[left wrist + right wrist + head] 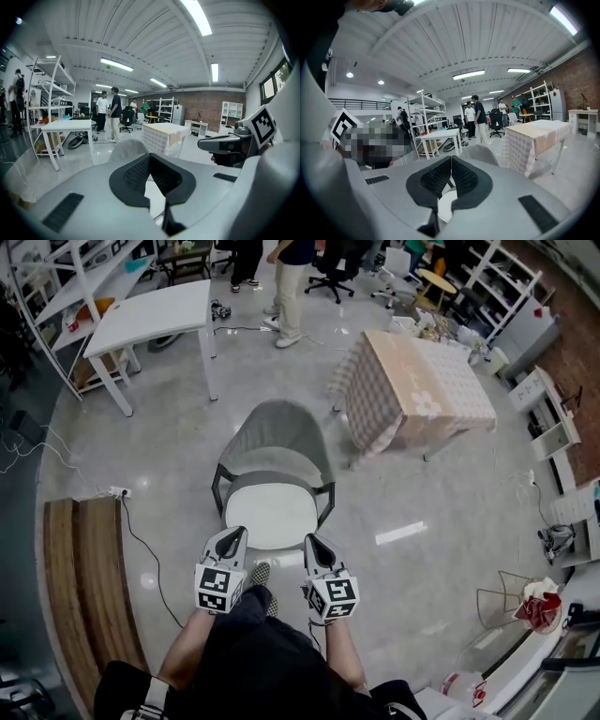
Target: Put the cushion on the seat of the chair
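Two shut, empty: left tool, right tool | white cushion lies on the grey chair seat, straight ahead of both | neither tool nearer.

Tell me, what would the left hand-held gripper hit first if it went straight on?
Probably the grey chair backrest: the left hand-held gripper, shut and empty, points over the white cushion towards it. Depth is unclear, so it might graze the cushion first.
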`<state>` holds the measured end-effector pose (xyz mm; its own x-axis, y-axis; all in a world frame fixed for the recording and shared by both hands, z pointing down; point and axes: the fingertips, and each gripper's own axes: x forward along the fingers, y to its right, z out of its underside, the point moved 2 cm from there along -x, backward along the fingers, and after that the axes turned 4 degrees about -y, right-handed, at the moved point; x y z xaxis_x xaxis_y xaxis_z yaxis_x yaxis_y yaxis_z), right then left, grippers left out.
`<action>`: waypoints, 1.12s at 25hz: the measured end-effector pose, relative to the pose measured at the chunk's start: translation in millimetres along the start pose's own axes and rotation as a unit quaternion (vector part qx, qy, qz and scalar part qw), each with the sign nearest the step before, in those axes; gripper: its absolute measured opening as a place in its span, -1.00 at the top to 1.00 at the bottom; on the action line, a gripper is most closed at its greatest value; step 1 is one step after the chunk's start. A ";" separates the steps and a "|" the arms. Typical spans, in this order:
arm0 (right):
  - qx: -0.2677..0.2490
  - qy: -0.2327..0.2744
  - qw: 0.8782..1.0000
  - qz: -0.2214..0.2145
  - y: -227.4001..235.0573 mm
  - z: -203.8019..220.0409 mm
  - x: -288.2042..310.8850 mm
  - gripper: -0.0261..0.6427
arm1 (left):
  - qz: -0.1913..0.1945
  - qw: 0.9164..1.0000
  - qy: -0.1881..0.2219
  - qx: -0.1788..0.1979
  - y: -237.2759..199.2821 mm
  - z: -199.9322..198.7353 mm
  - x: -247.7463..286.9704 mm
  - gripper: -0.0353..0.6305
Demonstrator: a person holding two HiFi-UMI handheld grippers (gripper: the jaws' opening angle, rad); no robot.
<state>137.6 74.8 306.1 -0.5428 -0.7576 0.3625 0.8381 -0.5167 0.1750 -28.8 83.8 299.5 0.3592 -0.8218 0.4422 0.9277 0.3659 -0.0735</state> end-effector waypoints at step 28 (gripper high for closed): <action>-0.036 0.033 0.999 0.008 -32.1 15.5 -104.6 0.83 | 0.035 0.997 0.044 0.055 59.9 4.0 -91.8 0.83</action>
<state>168.3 176.8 276.7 -0.5339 -0.7892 0.3036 0.8418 -0.5297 0.1033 -6.6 182.9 258.1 0.4343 -0.8264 0.3585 0.8855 0.4647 -0.0014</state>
